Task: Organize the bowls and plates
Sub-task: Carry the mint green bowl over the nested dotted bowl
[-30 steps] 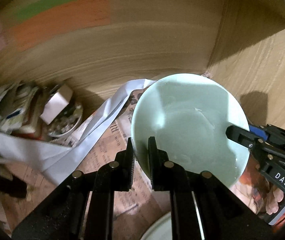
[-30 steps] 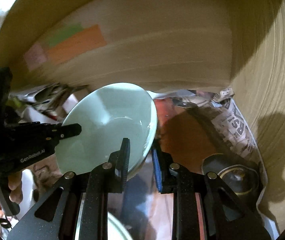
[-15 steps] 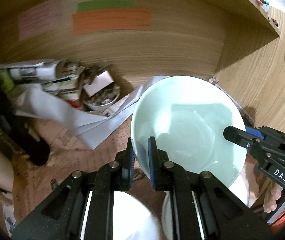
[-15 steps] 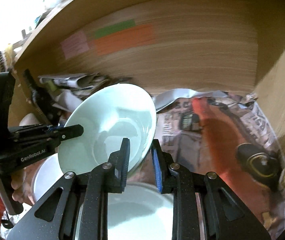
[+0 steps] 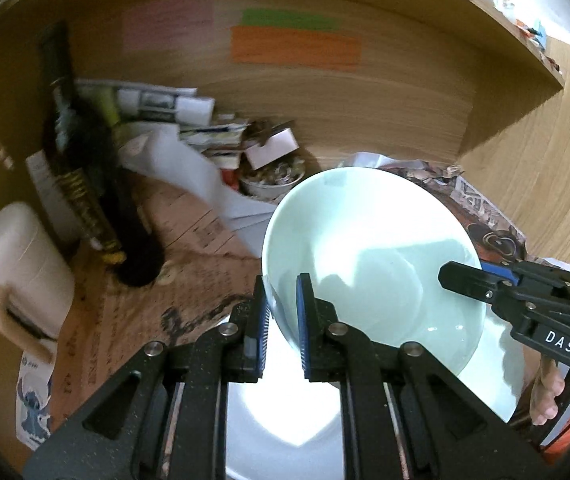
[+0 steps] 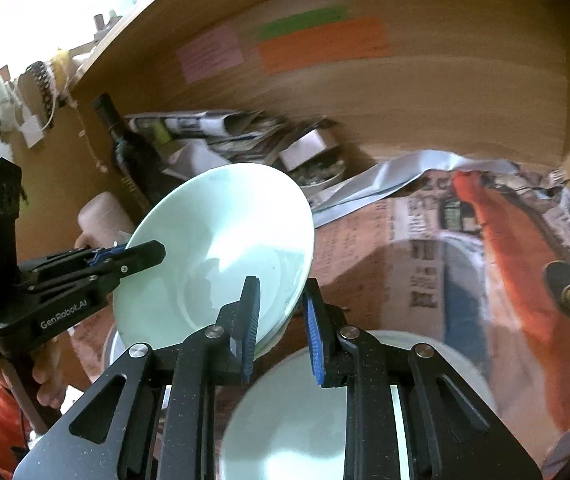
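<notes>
Wooden walls close the worktop [image 5: 97, 312] at the back and at the right side, and old newspaper covers it. At its left edge stand a white mug [image 5: 21, 264] and a dark bottle [image 5: 85, 168], with papers and a small dish of clutter near the back wall. The left gripper [image 5: 281, 328] has its fingers closed on the near-left rim of a pale green bowl [image 5: 373, 256], and the right gripper [image 6: 281, 328] pinches the opposite rim, so both carry it tilted in the air, above the front middle of the worktop. Under it lie white plates [image 6: 297, 424], at least two. I judge the task is in progress: the bowl is not yet put down, and it probably must go onto or beside these plates.
</notes>
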A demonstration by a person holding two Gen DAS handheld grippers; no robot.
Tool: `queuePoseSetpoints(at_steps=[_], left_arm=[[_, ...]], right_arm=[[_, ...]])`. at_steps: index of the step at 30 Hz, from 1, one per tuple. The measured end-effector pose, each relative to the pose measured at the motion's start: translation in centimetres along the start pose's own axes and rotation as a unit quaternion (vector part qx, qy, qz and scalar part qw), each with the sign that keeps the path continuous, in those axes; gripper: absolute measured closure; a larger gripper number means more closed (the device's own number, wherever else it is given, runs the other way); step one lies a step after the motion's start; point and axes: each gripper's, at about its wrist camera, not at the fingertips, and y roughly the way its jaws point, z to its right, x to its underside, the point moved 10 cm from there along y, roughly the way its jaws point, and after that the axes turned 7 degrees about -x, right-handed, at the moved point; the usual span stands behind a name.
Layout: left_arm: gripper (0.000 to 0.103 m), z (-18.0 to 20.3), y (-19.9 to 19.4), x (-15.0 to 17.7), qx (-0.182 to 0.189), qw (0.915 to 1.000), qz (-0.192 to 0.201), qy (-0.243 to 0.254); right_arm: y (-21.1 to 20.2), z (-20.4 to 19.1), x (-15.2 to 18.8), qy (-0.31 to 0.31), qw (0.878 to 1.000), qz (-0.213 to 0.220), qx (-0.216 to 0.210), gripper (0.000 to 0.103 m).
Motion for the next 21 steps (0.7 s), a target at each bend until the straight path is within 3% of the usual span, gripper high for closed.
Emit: queuePoseSetpoints(at_steps=[10,21], left_arm=[[0.091,-3.8,-1.5,3.5,-0.016,0.9994,-0.005,-0.029],[0.091,-4.8,-1.5,6.6,-0.015,0.9987,-0.028,-0.039]], right_arm=[[2.1,-3.5,1.9,-0.021,0.999,-0.023,-0.027,0.083],[2.9,-5.1,3.7,-0.035,0.998,-0.044,-0.028,0.083]])
